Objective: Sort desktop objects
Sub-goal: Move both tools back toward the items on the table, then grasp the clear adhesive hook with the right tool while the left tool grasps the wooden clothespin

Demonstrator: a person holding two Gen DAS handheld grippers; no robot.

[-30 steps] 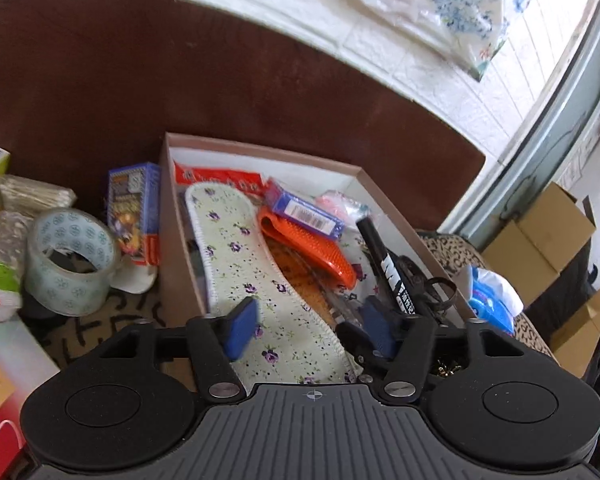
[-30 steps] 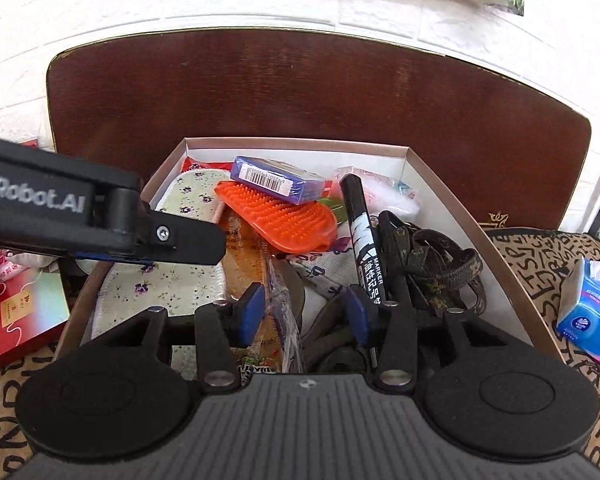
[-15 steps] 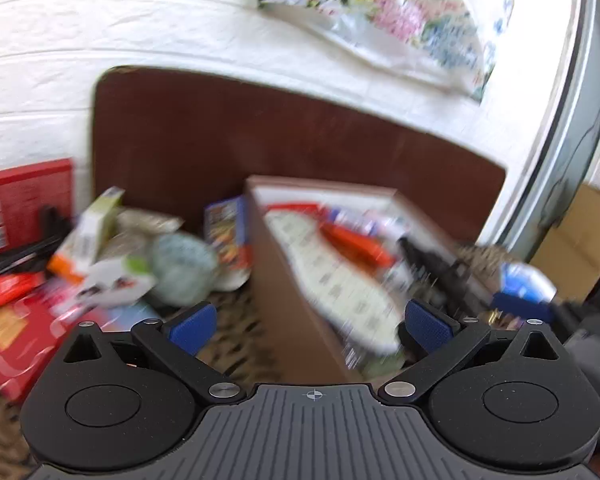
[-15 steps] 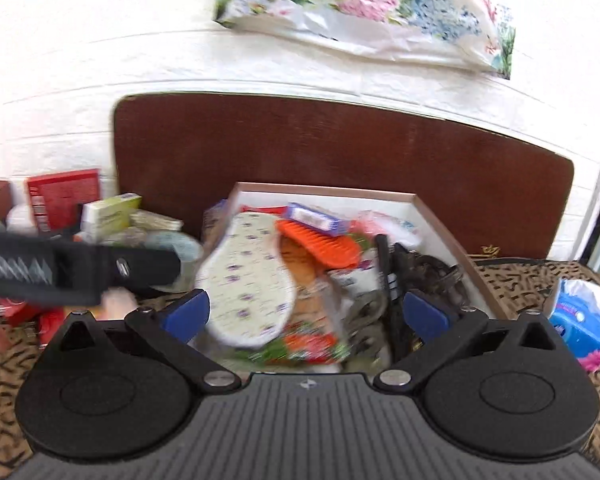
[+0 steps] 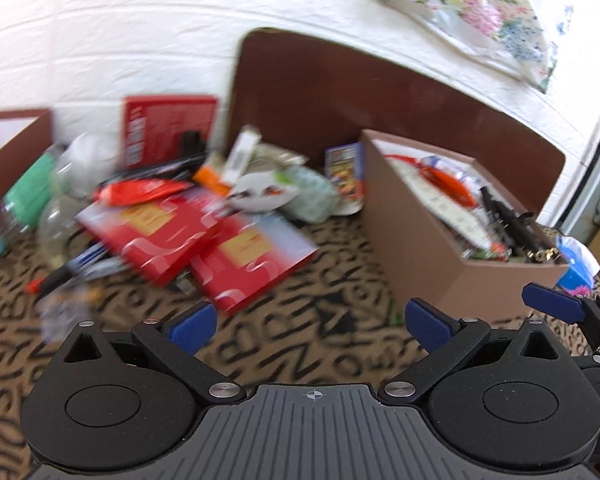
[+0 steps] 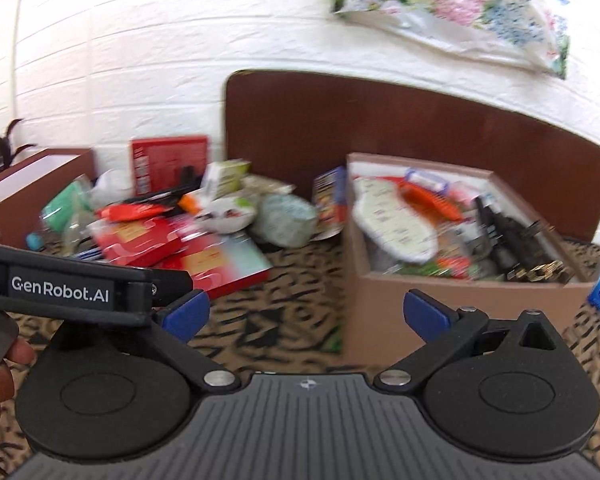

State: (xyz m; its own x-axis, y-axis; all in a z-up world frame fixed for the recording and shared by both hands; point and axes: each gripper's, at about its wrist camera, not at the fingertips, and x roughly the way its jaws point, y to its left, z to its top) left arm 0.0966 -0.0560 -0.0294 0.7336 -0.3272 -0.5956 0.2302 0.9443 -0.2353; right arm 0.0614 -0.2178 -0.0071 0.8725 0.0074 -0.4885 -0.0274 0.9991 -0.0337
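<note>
Where both hung over the box (image 5: 432,240), grippers (image 5: 312,322) now gape

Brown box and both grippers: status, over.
Left gripper open, empty. Right gripper open, empty. Brown box filled, upright on patterned cloth. Unsorted pile left of it; nothing blocking.

Matt card, glossy print, black plastic

The brown box (image 5: 428,240) looks like matt cardboard; the red packets (image 5: 168,232) beside it have a glossy printed finish. The left gripper (image 5: 308,322) is matt black plastic with textured blue pads (image 5: 424,322) and bright metal pivot pins. The tabletop (image 6: 268,320) wears a patterned cloth. The wall (image 6: 120,60) behind is rough white brick.
</note>
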